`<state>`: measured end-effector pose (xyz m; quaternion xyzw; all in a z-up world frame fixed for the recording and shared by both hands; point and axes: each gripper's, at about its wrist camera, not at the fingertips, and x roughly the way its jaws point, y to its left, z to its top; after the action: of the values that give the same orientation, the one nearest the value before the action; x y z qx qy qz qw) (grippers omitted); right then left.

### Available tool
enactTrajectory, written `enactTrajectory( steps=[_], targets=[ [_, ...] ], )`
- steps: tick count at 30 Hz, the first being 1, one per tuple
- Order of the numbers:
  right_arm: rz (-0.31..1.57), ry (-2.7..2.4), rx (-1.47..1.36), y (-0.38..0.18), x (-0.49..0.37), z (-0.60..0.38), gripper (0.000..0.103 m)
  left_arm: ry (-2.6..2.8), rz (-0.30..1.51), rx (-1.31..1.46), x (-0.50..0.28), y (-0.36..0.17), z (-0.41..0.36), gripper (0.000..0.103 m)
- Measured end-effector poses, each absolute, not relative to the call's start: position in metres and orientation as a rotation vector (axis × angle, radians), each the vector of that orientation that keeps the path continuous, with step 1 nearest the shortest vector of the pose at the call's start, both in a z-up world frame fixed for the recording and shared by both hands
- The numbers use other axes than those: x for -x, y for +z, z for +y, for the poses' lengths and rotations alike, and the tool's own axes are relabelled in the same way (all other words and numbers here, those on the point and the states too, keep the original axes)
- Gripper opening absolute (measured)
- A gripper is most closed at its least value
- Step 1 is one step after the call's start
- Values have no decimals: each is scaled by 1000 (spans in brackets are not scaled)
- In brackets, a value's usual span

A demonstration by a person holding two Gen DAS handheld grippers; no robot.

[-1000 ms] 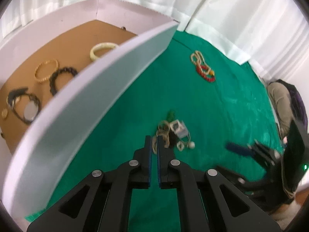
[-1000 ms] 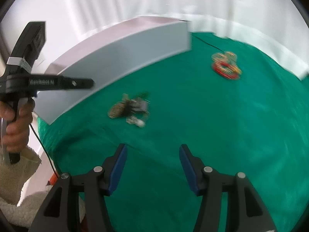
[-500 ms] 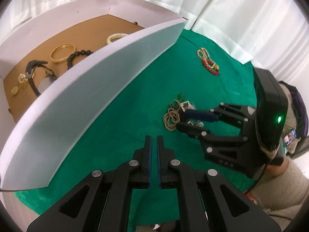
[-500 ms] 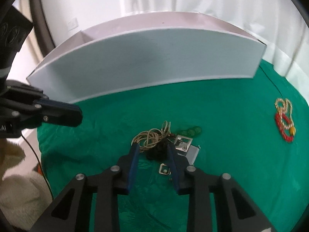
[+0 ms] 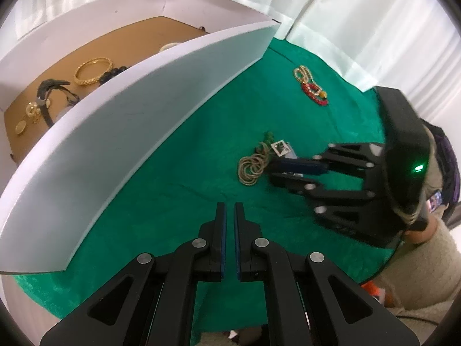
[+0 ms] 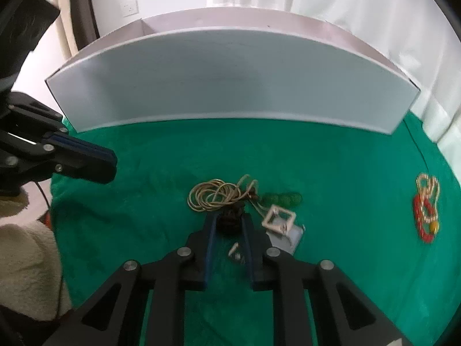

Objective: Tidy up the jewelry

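A small pile of jewelry lies on the green cloth: a coiled gold chain (image 6: pixel 213 194) (image 5: pixel 252 167), green beads (image 6: pixel 282 199), a square white pendant (image 6: pixel 279 219) and a dark beaded piece (image 6: pixel 229 220). My right gripper (image 6: pixel 229 219) (image 5: pixel 276 170) sits low over the pile, its jaws close on either side of the dark piece. My left gripper (image 5: pixel 229 210) (image 6: pixel 111 164) is shut and empty, hovering above the cloth left of the pile. A white box (image 5: pixel 161 98) (image 6: pixel 230 77) holds a gold bangle (image 5: pixel 92 72), a black bracelet and gold earrings (image 5: pixel 33 112).
A red and cream bead necklace (image 5: pixel 311 89) (image 6: pixel 426 210) lies apart on the cloth to the right. The box's tall white front wall stands between the pile and the box floor. White curtains hang behind. The cloth's edge is near on the left.
My right gripper has come down onto the jewelry pile and narrowed from wide open to close around the dark piece. My left gripper has drawn back a little and stayed shut.
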<state>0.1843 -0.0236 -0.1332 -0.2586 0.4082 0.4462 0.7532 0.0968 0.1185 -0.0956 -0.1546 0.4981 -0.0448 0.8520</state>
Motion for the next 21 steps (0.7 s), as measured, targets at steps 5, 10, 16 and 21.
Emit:
enactTrajectory(
  steps=[5,10,16,21],
  targets=[
    [895,966,472,-113,-184,-55,17,-86,1068,309,-101,-101,114,2],
    [907,867,363,-96,-202,-110,17,-120,1071,272,-102,-101,100,12],
    [957,723,314,-106,-212,-175,17,-169,1074,206,-110,-102,77,25],
    [1031,606,237,-122,-194,-213,56,-186,1073,148,-122,-103,60,49]
  ],
)
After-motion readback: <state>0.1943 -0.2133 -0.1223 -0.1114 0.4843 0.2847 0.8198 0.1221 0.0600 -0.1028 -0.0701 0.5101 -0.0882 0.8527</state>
